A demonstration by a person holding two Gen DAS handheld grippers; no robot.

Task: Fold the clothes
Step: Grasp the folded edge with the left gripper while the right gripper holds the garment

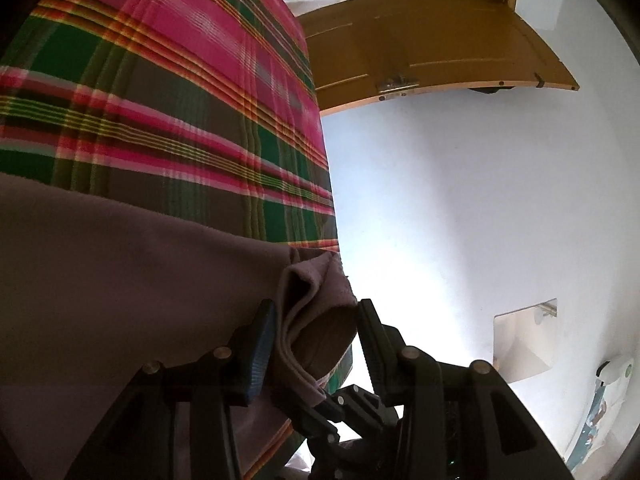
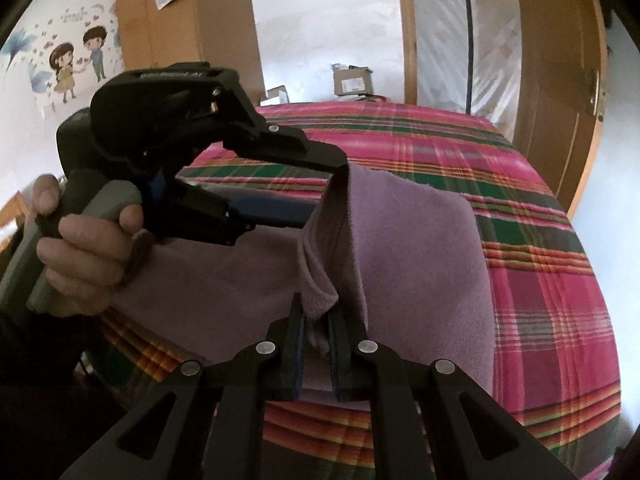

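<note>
A lilac fleece cloth [image 2: 420, 240] lies on a bed covered with a pink, green and brown plaid bedspread [image 2: 540, 280]. One edge of the cloth is pulled up into a ridge between the two grippers. My right gripper [image 2: 318, 320] is shut on the near end of that ridge. A hand [image 2: 80, 248] holds my left gripper [image 2: 320, 192], whose tips meet the far end of the ridge. In the left wrist view, a thick fold of the cloth [image 1: 120, 260] fills the gap of the left gripper [image 1: 316, 336], with the bedspread [image 1: 160, 100] behind.
A brown wooden door [image 2: 560, 100] stands right of the bed; it also shows as the door [image 1: 420, 40] against a white wall [image 1: 480, 200]. A wardrobe [image 2: 168, 32], cardboard boxes [image 2: 352, 80] and a cartoon wall sticker [image 2: 76, 64] lie beyond the bed's far side.
</note>
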